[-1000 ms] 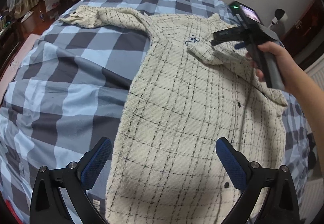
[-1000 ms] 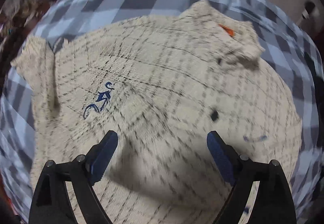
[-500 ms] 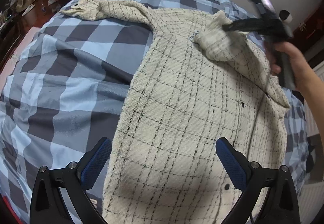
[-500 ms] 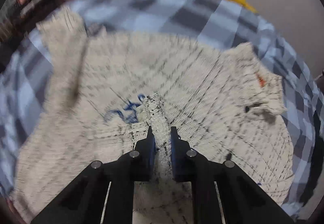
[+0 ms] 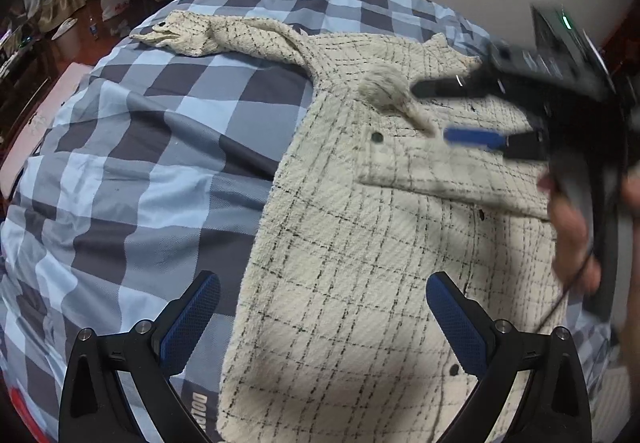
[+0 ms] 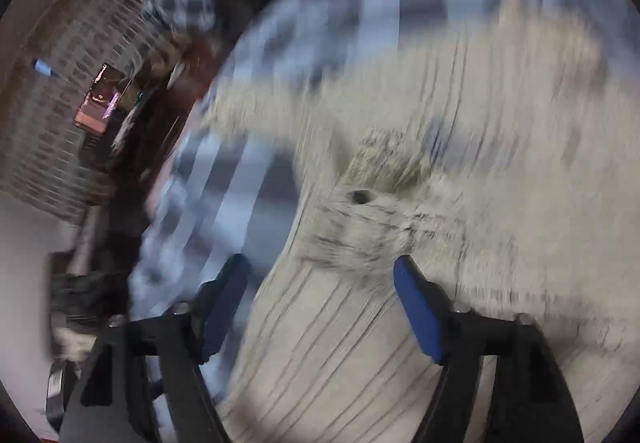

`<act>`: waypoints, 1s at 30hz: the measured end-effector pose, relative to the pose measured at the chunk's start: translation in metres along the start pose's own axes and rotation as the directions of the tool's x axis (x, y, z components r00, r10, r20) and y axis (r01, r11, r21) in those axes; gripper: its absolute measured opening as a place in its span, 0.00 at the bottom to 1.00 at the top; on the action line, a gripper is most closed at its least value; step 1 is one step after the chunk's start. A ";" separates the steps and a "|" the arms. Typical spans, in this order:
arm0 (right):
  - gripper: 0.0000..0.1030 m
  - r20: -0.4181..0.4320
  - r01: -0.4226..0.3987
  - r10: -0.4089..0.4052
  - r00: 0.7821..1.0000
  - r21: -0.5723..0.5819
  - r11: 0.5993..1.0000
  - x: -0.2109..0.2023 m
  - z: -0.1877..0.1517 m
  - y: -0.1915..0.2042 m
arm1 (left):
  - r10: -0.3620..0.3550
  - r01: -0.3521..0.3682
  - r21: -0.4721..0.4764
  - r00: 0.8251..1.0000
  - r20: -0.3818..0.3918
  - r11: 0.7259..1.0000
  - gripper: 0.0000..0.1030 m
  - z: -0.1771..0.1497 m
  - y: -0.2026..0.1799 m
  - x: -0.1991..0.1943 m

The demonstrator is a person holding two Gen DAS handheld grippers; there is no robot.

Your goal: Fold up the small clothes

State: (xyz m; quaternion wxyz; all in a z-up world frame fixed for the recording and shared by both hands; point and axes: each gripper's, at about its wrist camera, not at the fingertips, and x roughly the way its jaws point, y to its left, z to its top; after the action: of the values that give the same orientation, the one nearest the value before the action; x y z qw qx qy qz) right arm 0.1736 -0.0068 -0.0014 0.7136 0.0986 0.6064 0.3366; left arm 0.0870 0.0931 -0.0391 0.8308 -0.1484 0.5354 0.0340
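Jacket (image 5: 360,263) lies below opening right gripper (image 5: 444,111).

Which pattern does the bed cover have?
The bed cover has blue, grey and white checks, clearest in the left wrist view.

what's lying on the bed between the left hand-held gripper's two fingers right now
In the left wrist view, the cream checked jacket lies flat on the checked bedspread between the open left hand-held gripper fingers, untouched.

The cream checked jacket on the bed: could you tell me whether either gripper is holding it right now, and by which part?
Neither holds it. The right gripper has its jaws opening, with the folded-over sleeve end free of the pads. The left gripper is open above the jacket.
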 end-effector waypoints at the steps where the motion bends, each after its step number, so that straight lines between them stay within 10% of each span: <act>1: 0.70 -0.011 -0.049 0.049 0.999 0.024 0.999 0.003 -0.012 -0.004 | -0.001 0.001 0.002 1.000 0.004 1.000 1.00 0.000 0.000 -0.001; 5: 0.71 0.082 0.093 -0.092 0.992 -0.011 0.996 -0.027 -0.020 -0.016 | -0.003 0.003 -0.002 1.000 0.004 1.000 1.00 0.001 0.001 -0.001; 10: 0.80 0.189 0.587 -0.575 0.796 -0.007 0.810 -0.043 -0.004 -0.063 | -0.005 0.005 0.007 1.000 -0.007 1.000 1.00 -0.001 -0.002 0.003; 13: 0.80 0.055 0.634 -0.635 0.771 0.037 0.773 -0.022 0.000 -0.108 | -0.002 0.002 0.011 1.000 -0.015 1.000 1.00 -0.002 -0.003 0.006; 16: 0.81 0.003 0.708 -0.712 0.702 0.112 0.697 -0.016 -0.005 -0.157 | -0.004 0.004 0.006 1.000 -0.023 1.000 1.00 -0.002 -0.002 0.008; 18: 0.81 0.044 0.639 -0.671 0.740 0.265 0.722 -0.043 -0.016 -0.193 | -0.002 0.002 0.006 1.000 -0.025 1.000 1.00 -0.002 -0.002 0.009; 24: 0.82 -0.058 0.654 -0.804 0.591 0.618 0.436 -0.131 -0.066 -0.293 | -0.009 0.010 0.011 0.999 -0.030 1.000 1.00 -0.003 -0.007 0.010; 27: 0.82 -0.028 0.603 -0.773 0.633 0.645 0.470 -0.156 -0.085 -0.307 | -0.009 0.009 0.020 1.000 -0.025 1.000 1.00 -0.004 -0.009 0.008; 30: 0.82 0.023 0.649 -0.840 0.542 0.624 0.436 -0.175 -0.088 -0.283 | -0.001 0.002 0.021 1.000 -0.025 1.000 1.00 -0.005 -0.008 0.008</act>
State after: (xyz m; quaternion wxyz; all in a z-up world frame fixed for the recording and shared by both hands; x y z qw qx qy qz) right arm 0.1875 -0.3483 -0.0387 0.8172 0.0698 0.5240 -0.2295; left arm 0.0882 0.0832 -0.0464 0.8255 -0.1406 0.5460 0.0260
